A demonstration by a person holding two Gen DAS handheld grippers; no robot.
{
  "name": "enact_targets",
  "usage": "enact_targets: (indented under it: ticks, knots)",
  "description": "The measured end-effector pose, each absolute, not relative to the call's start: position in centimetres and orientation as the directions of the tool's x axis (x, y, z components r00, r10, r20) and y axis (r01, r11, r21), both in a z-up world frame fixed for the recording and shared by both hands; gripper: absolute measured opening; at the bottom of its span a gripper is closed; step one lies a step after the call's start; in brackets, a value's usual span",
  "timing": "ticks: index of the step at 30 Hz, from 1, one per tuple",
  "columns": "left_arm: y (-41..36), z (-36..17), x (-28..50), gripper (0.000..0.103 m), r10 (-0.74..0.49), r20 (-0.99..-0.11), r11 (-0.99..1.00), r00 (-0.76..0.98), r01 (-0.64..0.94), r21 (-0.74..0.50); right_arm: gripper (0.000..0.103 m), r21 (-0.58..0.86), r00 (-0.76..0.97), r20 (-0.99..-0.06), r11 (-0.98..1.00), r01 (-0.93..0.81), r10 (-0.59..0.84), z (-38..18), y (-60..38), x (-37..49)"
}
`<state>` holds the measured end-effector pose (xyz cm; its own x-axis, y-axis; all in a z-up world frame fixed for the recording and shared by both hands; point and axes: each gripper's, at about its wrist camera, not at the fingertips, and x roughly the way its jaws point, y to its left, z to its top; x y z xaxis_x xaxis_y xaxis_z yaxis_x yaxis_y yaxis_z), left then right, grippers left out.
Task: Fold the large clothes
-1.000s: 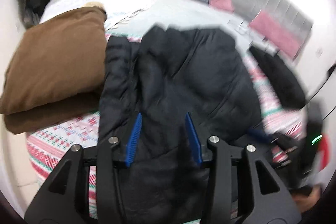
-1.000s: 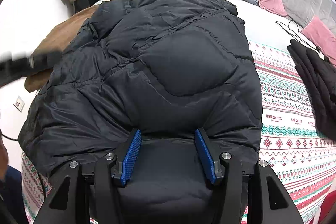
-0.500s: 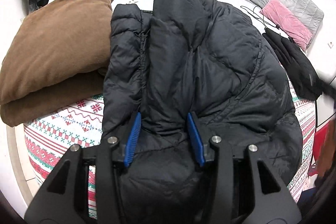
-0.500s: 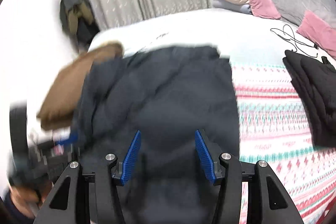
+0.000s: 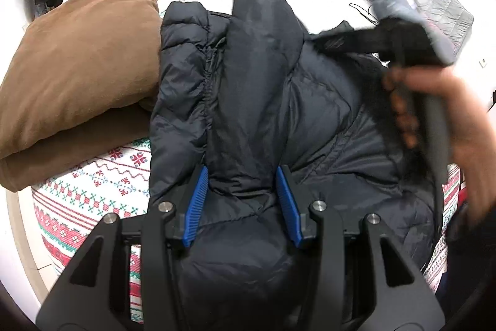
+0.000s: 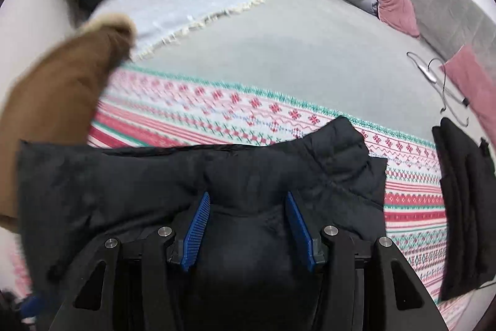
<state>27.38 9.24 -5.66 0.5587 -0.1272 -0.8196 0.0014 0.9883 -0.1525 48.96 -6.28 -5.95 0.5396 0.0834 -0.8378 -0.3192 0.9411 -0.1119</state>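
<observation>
A large black puffer jacket (image 5: 254, 101) lies on the patterned bedspread (image 5: 102, 176). My left gripper (image 5: 243, 191) hovers low over its near part, blue pads apart, with padded fabric bulging between them. My right gripper (image 6: 249, 221) has its pads apart with jacket fabric (image 6: 217, 176) bunched between them, over the jacket's far edge. In the left wrist view the right gripper's body and the hand holding it (image 5: 412, 76) cross above the jacket's right side. I cannot tell whether either one pinches the fabric.
A folded brown blanket (image 5: 74, 76) lies against the jacket's left side. A folded black garment (image 6: 465, 207) lies on the right. Pink and grey pillows (image 6: 393, 2), a cable (image 6: 434, 73) and a grey headboard are at the back. Curtains and hanging clothes stand behind the bed.
My right gripper has swung forward and over the jacket, carrying its edge toward the far side. The left gripper has stayed low over the near part.
</observation>
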Motion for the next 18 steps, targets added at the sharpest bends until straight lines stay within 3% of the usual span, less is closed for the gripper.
enact_targets:
  ticks: [8, 12, 18]
  knots:
    - [10.0, -3.9, 28.0, 0.048, -0.170, -0.824, 0.983, 0.541, 0.033, -0.182, 0.052, -0.182, 0.552, -0.834, 0.936, -0.302, 0.016, -9.1, -5.1, 49.2]
    - [11.9, -0.6, 29.1, 0.048, -0.178, -0.767, 0.979, 0.616, 0.031, -0.202, 0.052, -0.184, 0.553, -0.833, 0.936, -0.299, 0.014, -9.9, -5.1, 49.0]
    - [11.6, 1.3, 35.5, 0.048, -0.206, -0.754, 0.974, 0.623, 0.054, -0.222, 0.052, -0.167, 0.554, -0.832, 0.939, -0.300, 0.029, -10.2, -5.2, 49.0]
